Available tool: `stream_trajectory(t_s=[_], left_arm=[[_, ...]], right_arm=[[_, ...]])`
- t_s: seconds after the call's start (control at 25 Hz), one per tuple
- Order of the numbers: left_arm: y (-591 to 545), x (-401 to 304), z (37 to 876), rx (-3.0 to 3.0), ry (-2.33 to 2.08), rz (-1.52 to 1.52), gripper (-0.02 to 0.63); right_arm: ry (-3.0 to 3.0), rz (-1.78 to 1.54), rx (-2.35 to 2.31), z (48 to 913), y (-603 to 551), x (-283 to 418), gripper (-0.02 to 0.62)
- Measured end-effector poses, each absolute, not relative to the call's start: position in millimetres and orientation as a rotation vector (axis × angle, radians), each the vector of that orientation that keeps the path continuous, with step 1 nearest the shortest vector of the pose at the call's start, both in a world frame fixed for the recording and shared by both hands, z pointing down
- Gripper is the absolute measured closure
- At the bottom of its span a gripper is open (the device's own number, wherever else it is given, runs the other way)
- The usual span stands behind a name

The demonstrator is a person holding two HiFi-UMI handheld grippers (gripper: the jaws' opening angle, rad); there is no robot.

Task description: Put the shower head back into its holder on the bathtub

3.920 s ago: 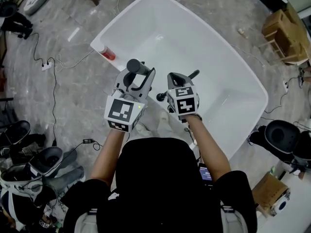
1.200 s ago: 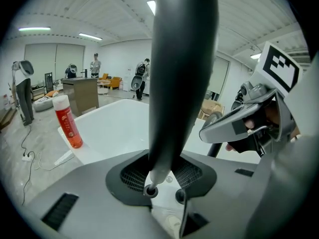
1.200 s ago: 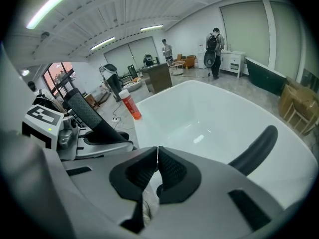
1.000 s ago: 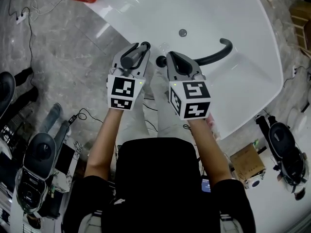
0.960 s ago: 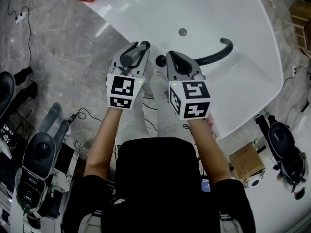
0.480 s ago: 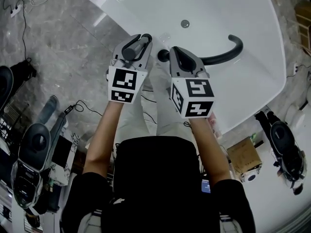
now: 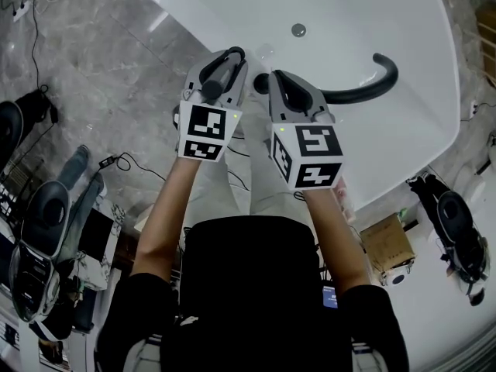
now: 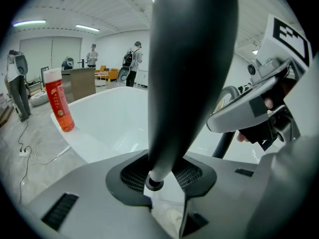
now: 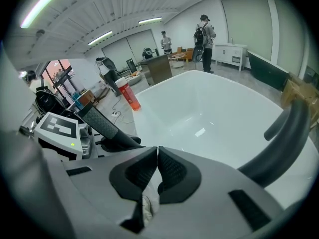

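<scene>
The left hand-held gripper (image 8: 160, 182) clamps the dark shower head (image 8: 192, 59) above the white bathtub's (image 7: 372, 14) near rim. The right hand-held gripper (image 9: 157, 156), closed and empty, is just beside it. A curved black pipe (image 7: 370, 91) lies to the right, and a red bottle (image 8: 59, 103) stands farther along the rim.

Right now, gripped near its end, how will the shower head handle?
The shower head looks rigid, not floppy. The left tool holds it near its narrow end, so the long free part may lever or tilt. The taper could let it slip.
</scene>
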State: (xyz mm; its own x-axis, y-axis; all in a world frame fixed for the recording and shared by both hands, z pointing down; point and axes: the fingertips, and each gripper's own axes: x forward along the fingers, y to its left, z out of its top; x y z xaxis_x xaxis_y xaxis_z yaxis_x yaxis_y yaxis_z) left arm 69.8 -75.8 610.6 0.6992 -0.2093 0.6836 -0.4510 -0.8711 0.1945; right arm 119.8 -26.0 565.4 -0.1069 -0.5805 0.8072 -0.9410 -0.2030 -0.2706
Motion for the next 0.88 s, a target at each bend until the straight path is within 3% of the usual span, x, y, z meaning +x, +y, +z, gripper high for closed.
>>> stream_trajectory(t_s=[0.88], left_arm=[[-57, 74, 648, 2.53, -0.495, 1.148, 0.462]], right_arm=[[-1.724, 1.226, 1.748, 565, -15, 117, 0.571]])
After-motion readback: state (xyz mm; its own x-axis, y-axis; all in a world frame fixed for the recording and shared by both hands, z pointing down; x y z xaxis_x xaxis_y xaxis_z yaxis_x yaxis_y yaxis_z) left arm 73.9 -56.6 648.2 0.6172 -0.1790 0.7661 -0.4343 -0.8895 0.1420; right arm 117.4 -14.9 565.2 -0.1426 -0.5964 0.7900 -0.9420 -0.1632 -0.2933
